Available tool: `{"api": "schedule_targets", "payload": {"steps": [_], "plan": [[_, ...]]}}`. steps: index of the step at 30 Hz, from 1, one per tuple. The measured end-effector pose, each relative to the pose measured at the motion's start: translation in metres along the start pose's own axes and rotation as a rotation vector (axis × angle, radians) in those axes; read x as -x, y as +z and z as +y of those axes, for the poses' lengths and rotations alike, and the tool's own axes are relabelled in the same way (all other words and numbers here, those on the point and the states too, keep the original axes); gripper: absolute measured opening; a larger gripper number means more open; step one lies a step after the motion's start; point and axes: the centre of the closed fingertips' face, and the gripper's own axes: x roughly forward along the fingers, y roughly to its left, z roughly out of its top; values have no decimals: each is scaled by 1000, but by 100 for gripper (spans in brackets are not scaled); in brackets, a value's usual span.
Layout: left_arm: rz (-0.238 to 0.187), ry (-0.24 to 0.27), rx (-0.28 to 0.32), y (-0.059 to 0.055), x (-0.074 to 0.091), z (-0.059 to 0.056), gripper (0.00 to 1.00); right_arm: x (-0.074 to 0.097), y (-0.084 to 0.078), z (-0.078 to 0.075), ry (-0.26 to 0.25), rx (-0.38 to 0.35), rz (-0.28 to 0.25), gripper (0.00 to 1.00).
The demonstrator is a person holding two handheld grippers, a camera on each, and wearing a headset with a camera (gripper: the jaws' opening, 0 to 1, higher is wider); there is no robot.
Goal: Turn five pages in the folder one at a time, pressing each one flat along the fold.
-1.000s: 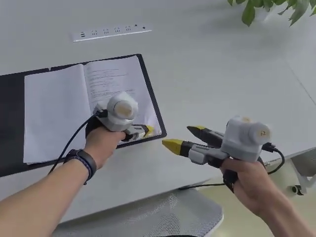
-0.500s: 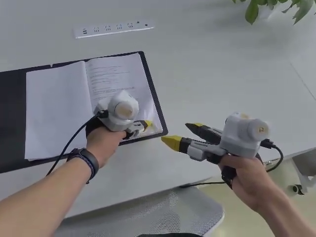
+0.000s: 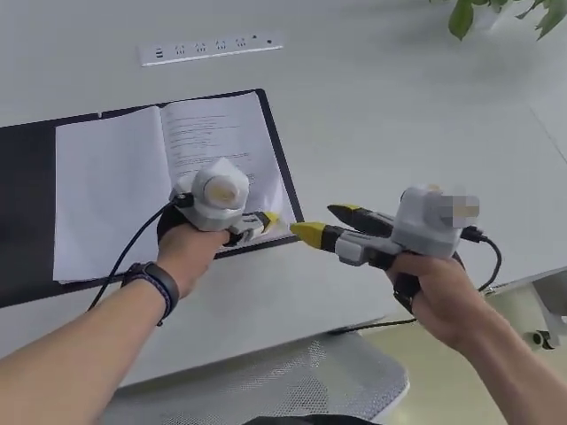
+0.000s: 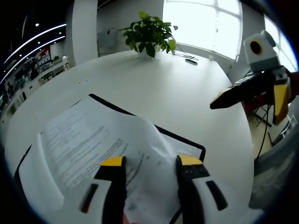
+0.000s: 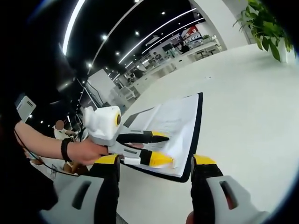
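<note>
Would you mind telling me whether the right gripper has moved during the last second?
Yes, slightly. Judged against the folder, the right gripper has edged inward, and its yellow tips now sit closer to the folder's near right corner.

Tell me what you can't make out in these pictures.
Print on the page: too small in the head view, smeared in the left gripper view.
Folder: left side cut off by the head view's edge.
Page's near edge, head view: behind the left gripper and hand.
</note>
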Motion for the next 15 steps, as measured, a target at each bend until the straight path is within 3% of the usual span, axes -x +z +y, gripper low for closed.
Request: {"api": "schedule_targets", "payload": {"steps": [6,9,15], "plan": [[-8,-6,14,1,0,0,43,-35,13,1,56,-16,11,56],[-10,-8,21,1,0,1,42,-48,13,3,82,-9,41,55],[-20,-11,45,1,0,3,42,-62,11,2,105,-14,69,55]]}}
